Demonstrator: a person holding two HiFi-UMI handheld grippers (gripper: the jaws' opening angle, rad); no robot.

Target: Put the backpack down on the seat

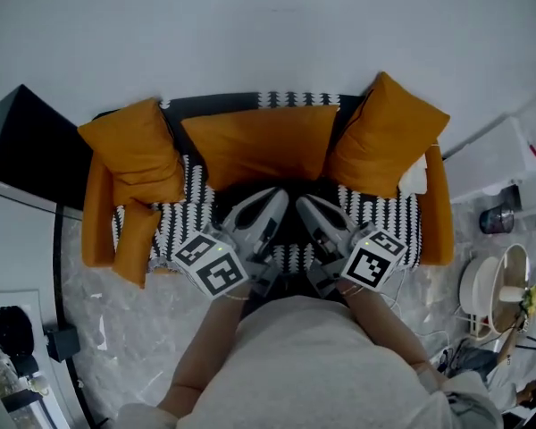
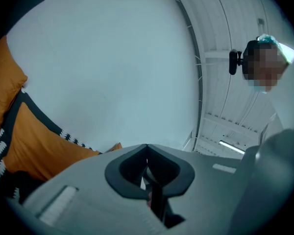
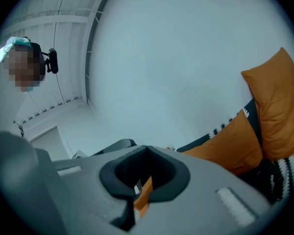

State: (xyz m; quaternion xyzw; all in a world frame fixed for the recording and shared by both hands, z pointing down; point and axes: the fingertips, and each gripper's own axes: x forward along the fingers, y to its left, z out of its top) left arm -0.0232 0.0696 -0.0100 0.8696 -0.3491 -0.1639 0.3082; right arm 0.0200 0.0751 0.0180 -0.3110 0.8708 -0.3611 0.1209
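The sofa (image 1: 436, 226) is seen from above, padded in smooth orange fabric. Its seat (image 1: 174, 226) is covered by a cloth woven in small black-and-white zigzags. Three plump orange cushions are propped against the back: a creased one at the left (image 1: 134, 150), a wide flat one in the middle (image 1: 259, 141), and a pointed, tilted one at the right (image 1: 384, 137).

The backpack (image 1: 284, 213) is made out only as a dark, soft mass low on the seat, in front of the middle cushion and between the two grippers. Its outline is largely hidden by them.

The left gripper (image 1: 266, 206), smooth grey plastic with a marker cube (image 1: 210, 262) at its rear, is angled inward. In the left gripper view its jaws (image 2: 147, 148) are closed tip to tip, and a flat black strap (image 2: 157, 199) is pinched in the gap below the dark rubber pads.

The right gripper (image 1: 311, 211) is mirrored beside it, carrying its own cube (image 1: 372, 259). In the right gripper view its jaws (image 3: 147, 148) are likewise pressed together, and a narrow orange strap (image 3: 143, 194) is clamped between them.

A pale marbled floor (image 1: 116, 329) is seen before the sofa, and a plain white wall (image 1: 268, 25) behind it.
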